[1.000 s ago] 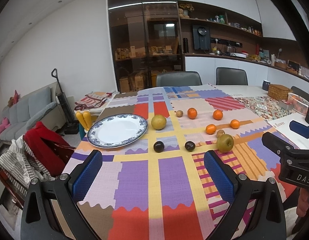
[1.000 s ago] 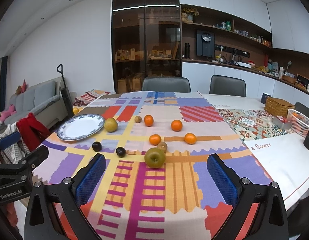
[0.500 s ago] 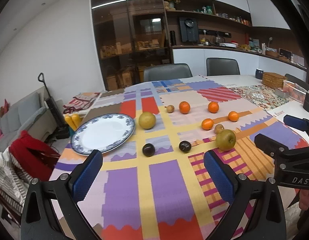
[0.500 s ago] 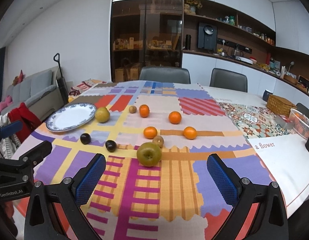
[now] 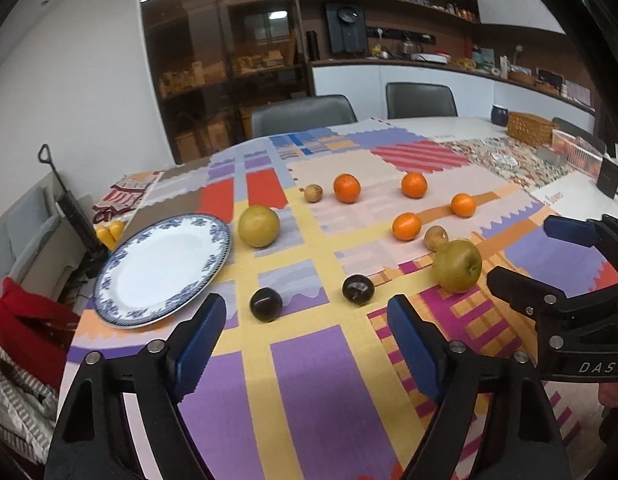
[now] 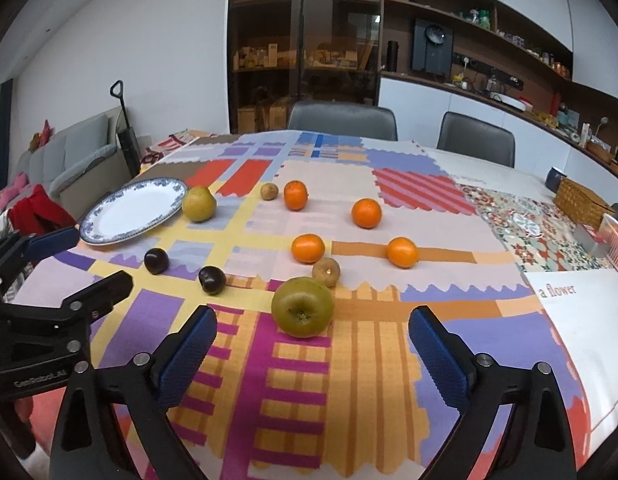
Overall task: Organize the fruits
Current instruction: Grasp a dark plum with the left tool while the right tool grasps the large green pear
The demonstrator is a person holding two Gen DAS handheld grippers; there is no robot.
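Note:
Fruit lies scattered on a patchwork tablecloth. A blue-rimmed white plate sits at the left, empty, with a yellow pear beside it. Two dark plums lie just ahead of my left gripper, which is open and empty. A green apple lies close ahead of my right gripper, also open and empty. Several oranges and two small brown fruits lie farther back.
Two grey chairs stand at the table's far side. A wicker basket and a clear container sit at the far right. A red garment hangs past the table's left edge. Each gripper shows in the other's view.
Both grippers have moved forward and lower toward the fruit; the plums and the apple now look larger and closer. No fruit has moved.

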